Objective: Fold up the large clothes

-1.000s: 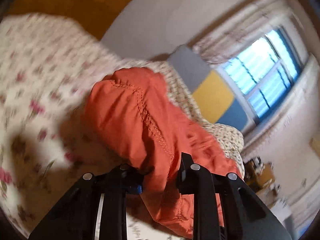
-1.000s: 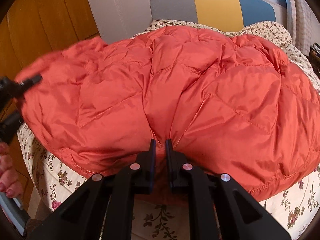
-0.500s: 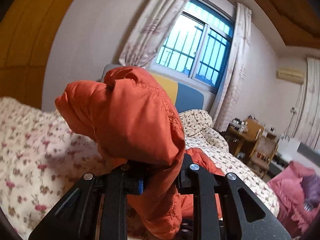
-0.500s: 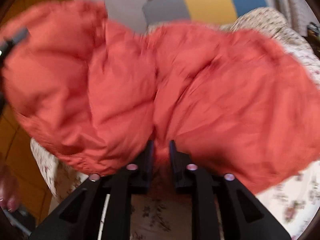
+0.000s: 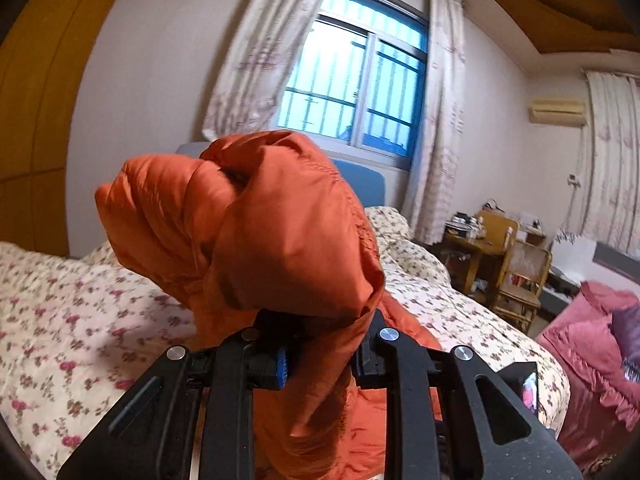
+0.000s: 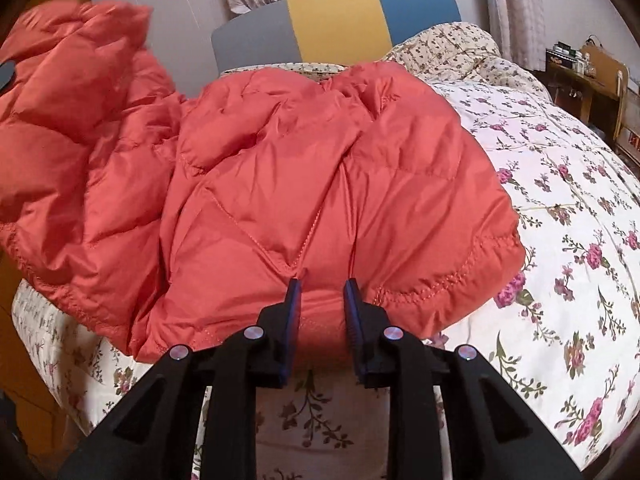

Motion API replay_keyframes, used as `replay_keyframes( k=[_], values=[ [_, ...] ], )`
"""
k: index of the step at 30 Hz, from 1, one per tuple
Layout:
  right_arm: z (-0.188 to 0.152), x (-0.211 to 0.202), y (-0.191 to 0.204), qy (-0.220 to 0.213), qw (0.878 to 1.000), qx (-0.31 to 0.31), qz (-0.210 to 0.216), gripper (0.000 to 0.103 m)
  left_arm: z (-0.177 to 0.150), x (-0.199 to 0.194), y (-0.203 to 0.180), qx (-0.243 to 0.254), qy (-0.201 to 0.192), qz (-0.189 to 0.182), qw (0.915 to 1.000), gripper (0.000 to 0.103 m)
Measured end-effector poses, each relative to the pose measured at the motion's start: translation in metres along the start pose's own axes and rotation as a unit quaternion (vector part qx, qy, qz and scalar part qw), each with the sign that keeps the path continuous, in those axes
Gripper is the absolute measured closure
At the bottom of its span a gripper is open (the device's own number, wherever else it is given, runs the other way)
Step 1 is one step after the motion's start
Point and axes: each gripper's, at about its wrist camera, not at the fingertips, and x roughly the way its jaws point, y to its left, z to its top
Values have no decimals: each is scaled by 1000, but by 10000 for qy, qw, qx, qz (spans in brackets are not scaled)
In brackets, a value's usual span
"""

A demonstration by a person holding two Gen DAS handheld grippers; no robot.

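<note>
An orange quilted down jacket (image 6: pixel 304 184) lies spread over the near left part of a bed (image 6: pixel 560 208) covered in a cream quilt printed with pink flowers. Most of the garment rests on the quilt, its stitched hem running along the near edge of the mattress, while its left portion is lifted clear of the bed and bunched up high at the left of the right wrist view.

The left gripper (image 5: pixel 320 356) has its jaws clamped on a fold of that lifted portion; the fabric balloons up in front of the camera as a puffy orange mass (image 5: pixel 256 232) and also hangs down between the black fingers. The gripper points roughly level across the room.

The right gripper (image 6: pixel 320 292) points down at the jacket's near hem. Its jaws are opening; the blue-lined pads stand apart with a strip of orange fabric between them, and whether they still press on it cannot be told for certain, though a gap appears beside each pad.

At the far end of the bed stands a headboard (image 6: pixel 336 24) in grey, yellow and blue panels, below a window (image 5: pixel 356 80) with pale curtains. To the far right are a wooden chair (image 5: pixel 520 276) and a cluttered small table, and a pink bedspread (image 5: pixel 592 344) shows at the right edge of the left wrist view.
</note>
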Motion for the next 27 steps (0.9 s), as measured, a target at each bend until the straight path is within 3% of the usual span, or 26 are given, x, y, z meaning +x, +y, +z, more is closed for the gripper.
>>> replay_keyframes(
  k=[4, 7, 15, 22, 27],
  values=[
    [2, -21, -21, -230, 9975, 471, 469, 69, -1, 13, -18, 172, 100, -160, 9997, 81],
    [13, -38, -29, -439, 9976, 437, 299, 68, -5, 23, -34, 321, 162, -311, 9989, 81],
    [10, -64, -71, -494, 9965, 642, -209, 64, -28, 51, -77, 775, 523, -767, 9927, 81],
    [6, -84, -101, -558, 9934, 975, -241, 64, -68, 90, -110, 1325, 1181, -1081, 9782, 81],
    [4, -104, -102, -779, 9920, 992, -20, 61, -100, 107, -128, 1758, 1473, -1263, 9651, 81]
  ],
)
